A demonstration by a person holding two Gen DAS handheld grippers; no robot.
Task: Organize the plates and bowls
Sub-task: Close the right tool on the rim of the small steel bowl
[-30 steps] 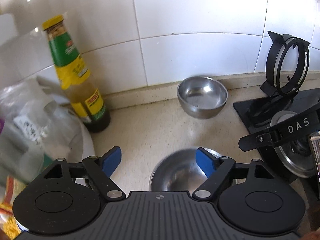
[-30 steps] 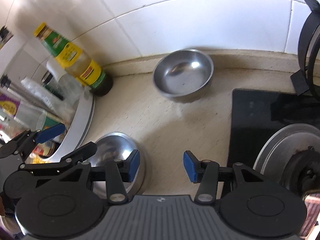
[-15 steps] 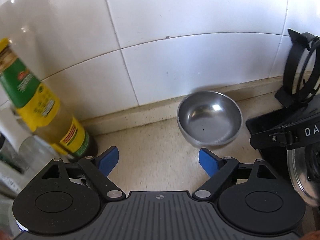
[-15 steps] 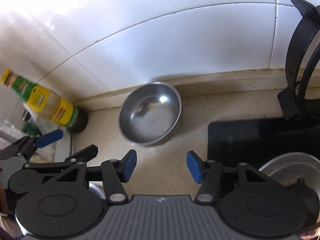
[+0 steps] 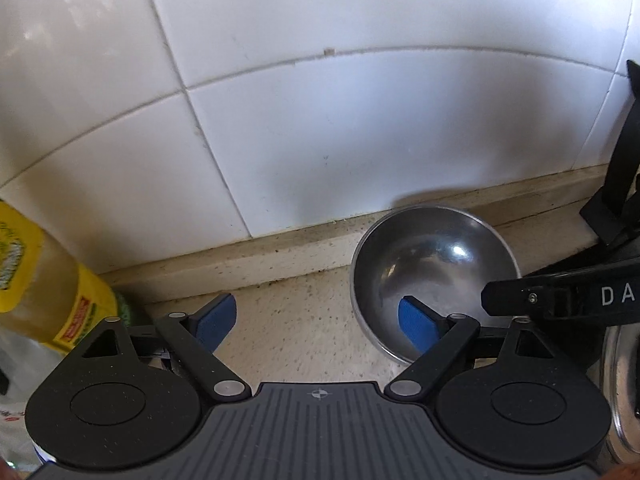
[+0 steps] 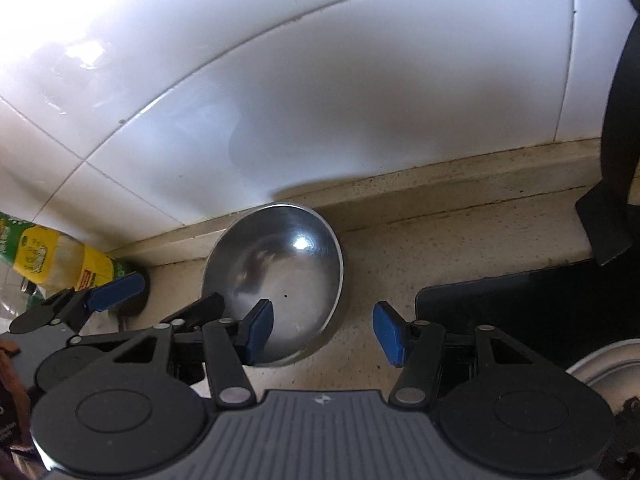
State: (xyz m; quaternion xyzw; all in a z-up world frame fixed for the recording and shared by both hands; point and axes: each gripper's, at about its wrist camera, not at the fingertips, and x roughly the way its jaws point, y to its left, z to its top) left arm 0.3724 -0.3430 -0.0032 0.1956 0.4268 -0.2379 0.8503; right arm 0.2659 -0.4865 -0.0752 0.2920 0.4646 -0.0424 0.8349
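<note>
**Jaws wide on both sides, steel bowl between the two tools**

Spread wide and gripping nothing: left gripper, blue pads well apart. Same for right gripper, parted and empty-handed.

Steel bowl upright on the speckled counter, its far rim close against the low ledge under the white tiled wall. Empty inside, with one bright highlight on the far inner wall. Seen from the left wrist, right blue pad overlapping the bowl's near rim; over it or inside it, hard to say from this angle. Seen from the right wrist, same bowl with the left blue pad overlapping its near-left edge, the other pad out over bare counter to the bowl's right.

Left of the bowl, apart from it: yellow-labelled sauce bottle, blurred at the frame edge, standing near the wall. Right of the bowl: black stove top, with a black pan support propped up behind it. Nearer than the stove top, at the frame's right edge, a round metal burner plate, only partly in view.
</note>
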